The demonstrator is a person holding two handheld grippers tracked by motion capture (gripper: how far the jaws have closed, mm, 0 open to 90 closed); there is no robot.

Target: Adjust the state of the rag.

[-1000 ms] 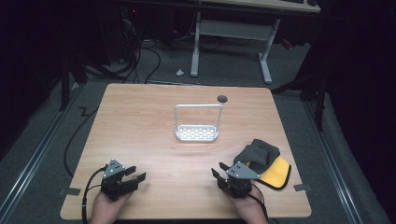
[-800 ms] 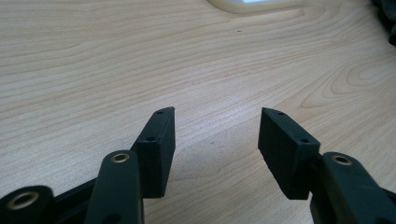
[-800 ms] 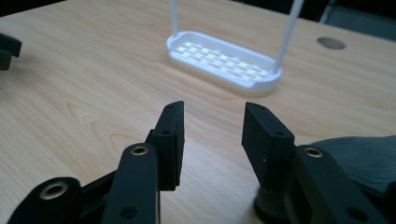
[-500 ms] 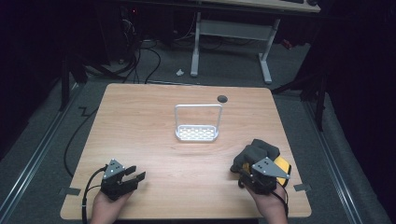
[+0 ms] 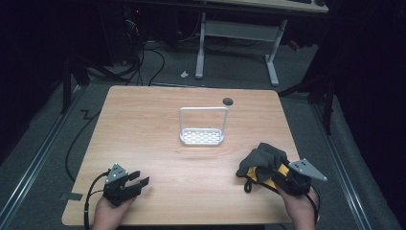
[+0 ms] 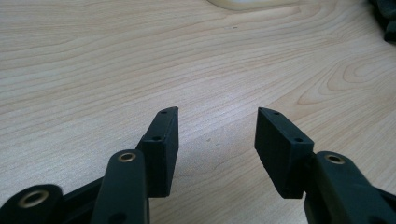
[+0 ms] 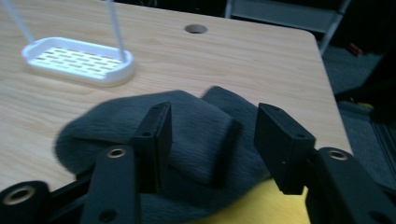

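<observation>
Two grippers are at work, one in each hand, and the things on the table (image 5: 158,120) count out as one grey knitted piece, one yellow piece under it, and one white rack.

The right gripper (image 7: 210,135) stands over the grey cloth (image 7: 196,140), its two black jaws wide apart; they have just been opening. The cloth lies bunched directly beneath and ahead of them, a fold of it rising between the pads, yet neither pad presses on it, so nothing is held. Just below the jaws, nearest the hand, a patch of yellow fabric (image 7: 252,205) peeps out from under the grey. In the high view the right gripper (image 5: 280,175) sits at the near edge of the grey cloth (image 5: 263,158).

Ahead of that gripper and off to its left stands the white rack (image 7: 79,58), well apart from the cloth, with two thin upright wires.

The left gripper (image 6: 217,128) has its jaws spread over bare wood, nothing between them; they have just been closing a little. In the high view the left gripper (image 5: 136,181) lies far from the cloth
</observation>
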